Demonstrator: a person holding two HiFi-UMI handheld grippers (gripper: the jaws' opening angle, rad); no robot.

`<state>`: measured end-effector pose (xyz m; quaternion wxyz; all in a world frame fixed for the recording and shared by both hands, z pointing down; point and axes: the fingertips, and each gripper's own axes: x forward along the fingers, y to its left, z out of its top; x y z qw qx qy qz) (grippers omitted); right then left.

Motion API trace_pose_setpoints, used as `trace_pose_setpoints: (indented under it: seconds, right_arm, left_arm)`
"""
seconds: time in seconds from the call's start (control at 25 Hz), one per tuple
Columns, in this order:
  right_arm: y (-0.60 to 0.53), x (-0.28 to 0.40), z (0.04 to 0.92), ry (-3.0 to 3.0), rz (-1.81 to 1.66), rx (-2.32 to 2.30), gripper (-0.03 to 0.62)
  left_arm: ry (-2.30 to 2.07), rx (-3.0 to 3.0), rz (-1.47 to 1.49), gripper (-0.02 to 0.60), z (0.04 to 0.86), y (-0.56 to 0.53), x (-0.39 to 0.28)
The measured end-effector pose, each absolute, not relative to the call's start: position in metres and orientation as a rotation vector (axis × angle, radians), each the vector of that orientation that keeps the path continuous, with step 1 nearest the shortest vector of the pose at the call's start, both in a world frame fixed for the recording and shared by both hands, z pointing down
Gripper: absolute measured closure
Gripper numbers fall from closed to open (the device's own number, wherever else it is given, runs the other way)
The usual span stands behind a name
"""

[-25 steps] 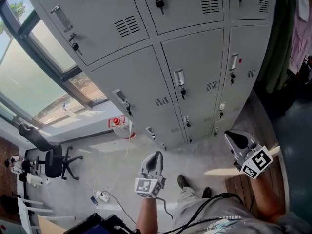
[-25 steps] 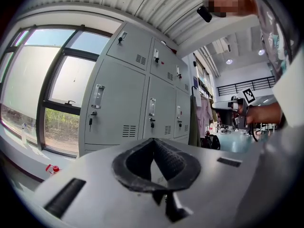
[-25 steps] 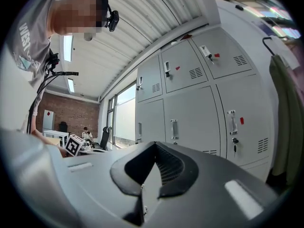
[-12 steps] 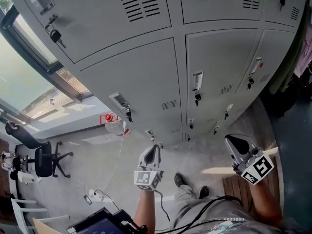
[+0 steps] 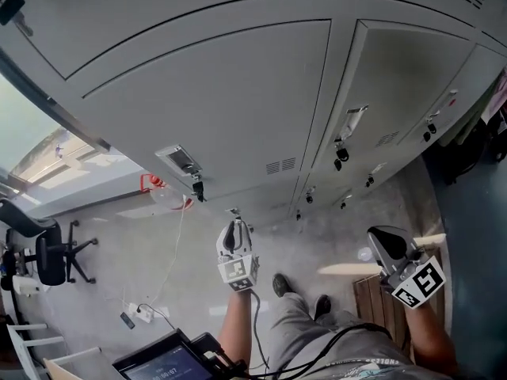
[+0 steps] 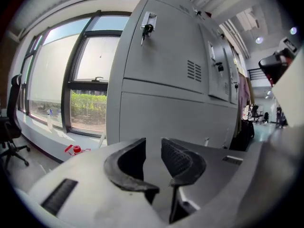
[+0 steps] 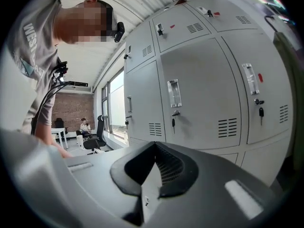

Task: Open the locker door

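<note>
Grey metal lockers fill the head view. The nearest locker door (image 5: 238, 101) has a recessed handle (image 5: 181, 161) with a key (image 5: 198, 188) hanging below it. My left gripper (image 5: 232, 234) points up at this door from below the handle, well short of it. Its jaws are opening with nothing between them. In the left gripper view the left gripper (image 6: 153, 144) shows a clear gap, and a locker door (image 6: 161, 51) with handle (image 6: 148, 20) rises ahead. My right gripper (image 5: 386, 242) hangs low at the right, shut and empty; the right gripper (image 7: 153, 148) faces a door handle (image 7: 174, 93).
A window wall (image 5: 47, 157) runs left of the lockers. On the floor lie a red item (image 5: 150, 182), a power strip (image 5: 142, 313) and an office chair (image 5: 47, 252). A screen (image 5: 166, 362) sits at the bottom edge. A wooden platform (image 5: 380, 299) lies under the right gripper.
The head view has closed in on the lockers. My left gripper has risen toward the door and its jaws have parted. The right gripper has hardly moved.
</note>
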<state>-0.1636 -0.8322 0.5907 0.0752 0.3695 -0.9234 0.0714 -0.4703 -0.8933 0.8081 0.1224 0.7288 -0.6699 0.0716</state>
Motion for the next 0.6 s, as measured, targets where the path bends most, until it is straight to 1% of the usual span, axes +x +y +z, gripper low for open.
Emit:
trace_pose_setpoints:
  seconds: [0.24,0.36,0.44,0.6]
  right_arm:
    - [-0.836,-0.171,0.630,-2.711,0.253,1.110,0.599]
    - [-0.839,-0.172,0.648,-2.689,0.273,1.108,0.599]
    - [-0.840,-0.175,0.658,-2.678,0.287,1.103,0.599]
    - [-0.842,-0.184,0.674,-2.667,0.313,1.082,0.599]
  left_arm:
    - [-2.077,1.961,0.247,0.468,0.871,-0.914,-0.500]
    - [-2.114,1.888,0.264,0.448,0.902,-0.922,-0.511]
    - [-2.145,1.838,0.267,0.439,0.915,-0.927,-0.517]
    - [-2.194,1.755,0.288,0.445,0.932,-0.934,-0.527]
